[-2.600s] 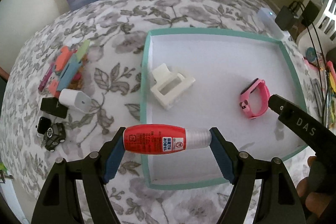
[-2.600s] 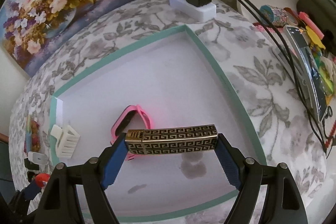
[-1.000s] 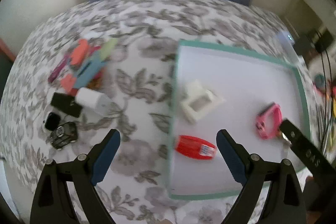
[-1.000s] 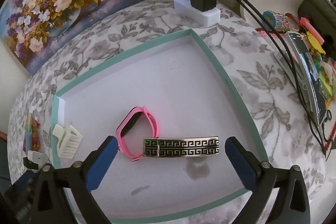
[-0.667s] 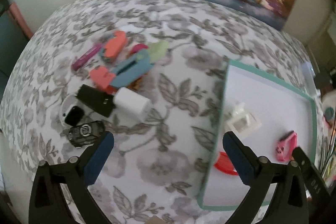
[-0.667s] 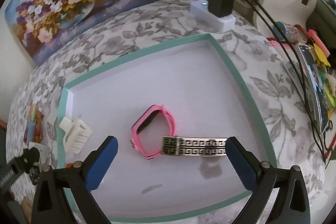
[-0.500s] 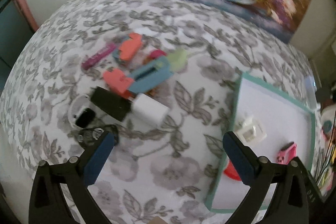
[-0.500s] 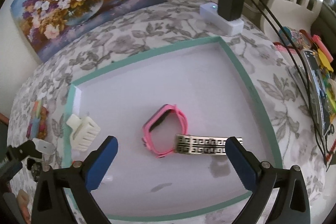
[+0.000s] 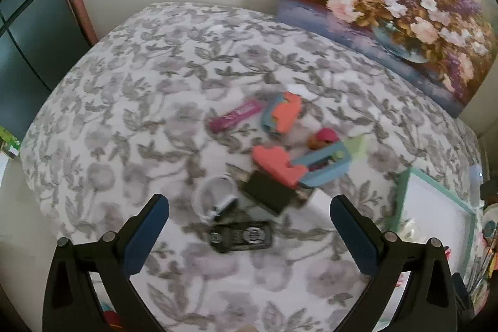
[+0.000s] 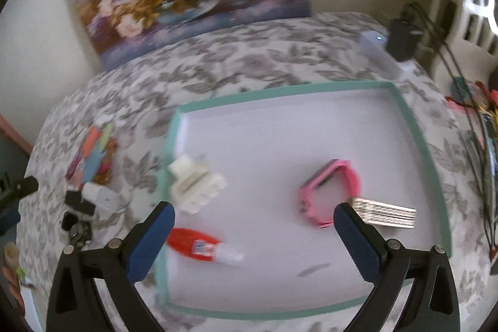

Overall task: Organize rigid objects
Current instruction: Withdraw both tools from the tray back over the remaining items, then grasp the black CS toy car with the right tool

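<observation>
My left gripper [image 9: 249,204] is open and empty above a cluster of small things on the floral cloth: a black toy car [image 9: 241,236], a white ring [image 9: 214,196], a black block [image 9: 269,192], coral pieces [image 9: 277,165] and a purple stick [image 9: 235,116]. My right gripper [image 10: 253,212] is open and empty over the teal-rimmed white tray [image 10: 417,129]. In the tray lie a white hair claw [image 10: 194,185], a red tube [image 10: 202,246], a pink watch [image 10: 331,190] and a gold patterned lighter [image 10: 384,212].
A flower painting [image 9: 389,5] leans on the wall behind the table. A white power strip with a black adapter [image 10: 401,35] sits past the tray's far right corner, with cables and colourful clutter [image 10: 479,114] along the right edge. The tray's corner [image 9: 404,192] shows right of the cluster.
Both grippers let go of their loads into the tray, the red tube and the gold lighter. My left gripper swung left over the cluster. My right gripper drifted left and pulled back.
</observation>
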A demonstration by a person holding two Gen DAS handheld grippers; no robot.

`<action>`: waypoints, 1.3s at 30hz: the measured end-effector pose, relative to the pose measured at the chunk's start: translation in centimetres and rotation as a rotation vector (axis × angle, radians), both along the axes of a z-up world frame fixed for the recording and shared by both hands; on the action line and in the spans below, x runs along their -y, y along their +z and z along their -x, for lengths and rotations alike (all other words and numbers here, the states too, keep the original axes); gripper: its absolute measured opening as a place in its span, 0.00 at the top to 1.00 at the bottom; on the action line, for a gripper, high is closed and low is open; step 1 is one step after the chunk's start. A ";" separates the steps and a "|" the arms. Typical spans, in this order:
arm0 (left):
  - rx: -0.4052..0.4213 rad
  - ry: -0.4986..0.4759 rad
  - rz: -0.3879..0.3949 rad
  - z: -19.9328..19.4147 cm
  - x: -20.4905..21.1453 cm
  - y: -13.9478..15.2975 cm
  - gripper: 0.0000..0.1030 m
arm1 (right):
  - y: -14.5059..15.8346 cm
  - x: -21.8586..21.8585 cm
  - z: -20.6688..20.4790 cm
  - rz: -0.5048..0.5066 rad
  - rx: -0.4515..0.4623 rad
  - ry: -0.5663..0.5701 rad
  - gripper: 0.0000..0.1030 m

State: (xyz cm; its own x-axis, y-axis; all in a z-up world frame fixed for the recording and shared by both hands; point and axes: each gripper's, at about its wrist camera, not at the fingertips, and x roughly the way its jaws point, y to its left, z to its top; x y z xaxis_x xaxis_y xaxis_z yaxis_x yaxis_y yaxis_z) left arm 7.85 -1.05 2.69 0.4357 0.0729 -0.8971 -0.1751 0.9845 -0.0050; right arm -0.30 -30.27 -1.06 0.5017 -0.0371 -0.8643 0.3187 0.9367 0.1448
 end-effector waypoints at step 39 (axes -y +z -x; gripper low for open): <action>-0.234 0.149 0.056 -0.9 -13.9 -8.7 0.00 | -6.3 -25.1 -4.6 0.016 -0.127 0.453 0.00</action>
State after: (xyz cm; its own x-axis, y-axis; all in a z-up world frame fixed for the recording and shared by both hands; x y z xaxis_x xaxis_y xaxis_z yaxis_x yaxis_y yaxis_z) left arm 8.73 12.88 -6.05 0.2047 0.0681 -0.9764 -0.3208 0.9471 -0.0012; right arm 4.26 -5.15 -7.40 0.3603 0.1475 -0.9211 -0.1088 0.9873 0.1155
